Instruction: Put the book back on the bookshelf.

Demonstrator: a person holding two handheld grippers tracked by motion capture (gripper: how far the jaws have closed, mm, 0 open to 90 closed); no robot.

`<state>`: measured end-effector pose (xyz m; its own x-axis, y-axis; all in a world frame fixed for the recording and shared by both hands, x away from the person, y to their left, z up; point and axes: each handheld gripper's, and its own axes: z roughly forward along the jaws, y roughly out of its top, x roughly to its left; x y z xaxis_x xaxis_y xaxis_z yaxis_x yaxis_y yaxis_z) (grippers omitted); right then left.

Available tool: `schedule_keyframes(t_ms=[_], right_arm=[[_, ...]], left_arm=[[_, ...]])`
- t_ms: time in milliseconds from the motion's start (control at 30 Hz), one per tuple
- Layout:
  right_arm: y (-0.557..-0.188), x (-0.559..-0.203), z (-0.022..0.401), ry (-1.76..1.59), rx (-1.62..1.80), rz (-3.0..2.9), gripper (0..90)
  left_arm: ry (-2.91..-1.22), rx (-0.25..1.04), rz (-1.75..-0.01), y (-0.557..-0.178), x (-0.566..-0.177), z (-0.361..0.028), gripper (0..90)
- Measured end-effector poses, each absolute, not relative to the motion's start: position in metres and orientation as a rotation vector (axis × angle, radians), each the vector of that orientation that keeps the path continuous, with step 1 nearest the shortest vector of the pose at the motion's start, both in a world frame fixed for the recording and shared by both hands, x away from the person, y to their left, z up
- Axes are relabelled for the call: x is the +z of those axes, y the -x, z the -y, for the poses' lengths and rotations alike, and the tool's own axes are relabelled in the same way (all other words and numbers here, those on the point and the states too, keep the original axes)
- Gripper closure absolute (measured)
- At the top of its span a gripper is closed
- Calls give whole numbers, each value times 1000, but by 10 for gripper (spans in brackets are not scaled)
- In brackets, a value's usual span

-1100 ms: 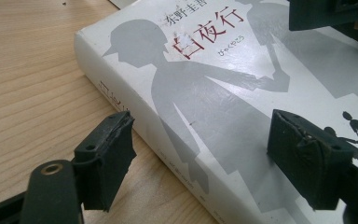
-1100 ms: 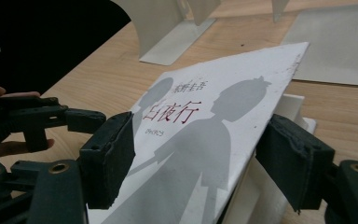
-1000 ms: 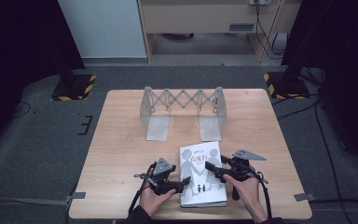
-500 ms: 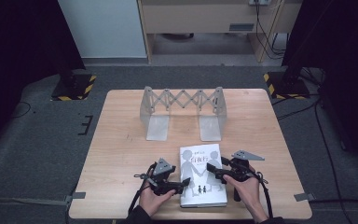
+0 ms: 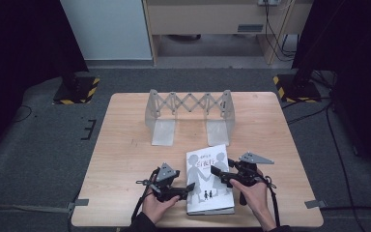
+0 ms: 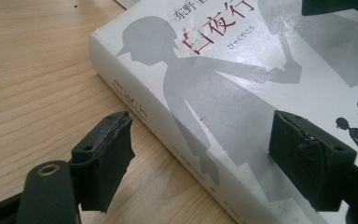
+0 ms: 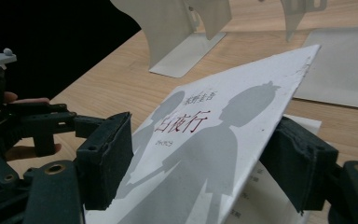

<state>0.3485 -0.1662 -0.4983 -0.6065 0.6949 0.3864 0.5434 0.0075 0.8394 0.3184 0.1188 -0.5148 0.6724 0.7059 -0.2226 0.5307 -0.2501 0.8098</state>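
Cover up on the book (image 5: 207, 181)!
Right gripper (image 5: 221, 174) lifts the front cover on one jaw, unpinched; left gripper (image 5: 186, 189) spread astride the spine.

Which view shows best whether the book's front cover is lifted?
Right gripper view: the cover rises off the pages between the right gripper jaws. High view shows the book flat-looking from above; left gripper view shows its spine and cover face.

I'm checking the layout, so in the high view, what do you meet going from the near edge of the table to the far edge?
The person's hands with the left gripper and right gripper → white book → folding metal book rack → far edge of the wooden table.
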Motion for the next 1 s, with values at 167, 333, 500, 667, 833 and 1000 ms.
schedule_keyframes(t_ms=[167,333,500,667,833,1000], right_arm=[[-349,-504,166,-1337,1617,-2137,256],[-350,-509,169,-1394,1556,-2152,255],[-351,-515,173,-1422,1537,-2155,258],[-350,-502,171,-1364,1626,-2133,270],[-349,-495,167,-1309,1631,-2122,269],[-349,-499,164,-1309,1635,-2122,243]], left_arm=[[-1932,224,-963,-318,-515,-118,205],[-1943,224,-969,-319,-517,-119,206],[-1945,222,-968,-320,-518,-119,206],[-1932,225,-963,-319,-517,-118,206],[-1912,239,-966,-319,-513,-123,207],[-1904,241,-974,-320,-513,-126,207]])
